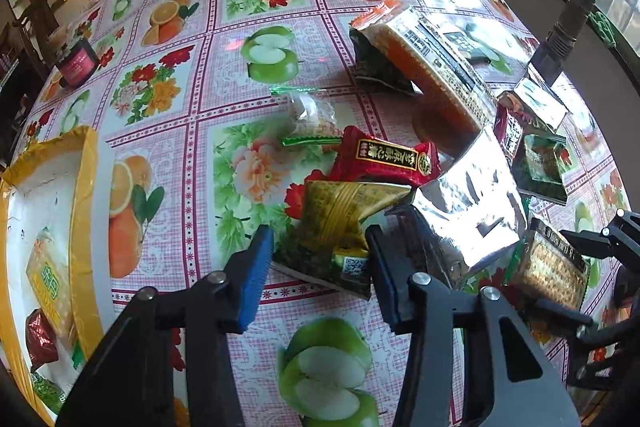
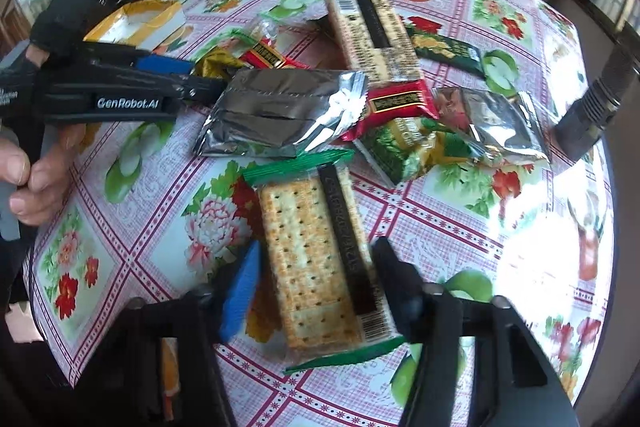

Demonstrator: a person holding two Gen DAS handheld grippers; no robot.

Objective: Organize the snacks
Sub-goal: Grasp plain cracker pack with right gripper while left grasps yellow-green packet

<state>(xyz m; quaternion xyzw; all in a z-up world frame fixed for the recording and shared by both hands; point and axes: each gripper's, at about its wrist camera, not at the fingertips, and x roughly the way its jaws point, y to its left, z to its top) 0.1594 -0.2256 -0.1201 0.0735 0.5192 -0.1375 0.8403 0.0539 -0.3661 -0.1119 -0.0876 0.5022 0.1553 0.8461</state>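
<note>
A pile of snack packets lies on the fruit-print tablecloth. My left gripper [image 1: 320, 259] is open, its jaws on either side of a gold and green packet [image 1: 340, 215] at the pile's near edge. A red packet [image 1: 384, 159] and a silver foil packet [image 1: 472, 211] lie just beyond. My right gripper [image 2: 316, 287] is open around a cracker packet with green ends [image 2: 320, 259]; the packet also shows in the left wrist view [image 1: 548, 271]. A yellow-rimmed white box [image 1: 52, 211] at the left holds a few snacks.
A long cracker packet [image 2: 372, 35] and a dark green packet [image 2: 444, 51] lie further back. A dark red jar [image 1: 78, 61] stands at the table's far left. The yellow box [image 2: 136, 23] sits behind the left gripper [image 2: 192, 79]. The table's edge curves close on the right.
</note>
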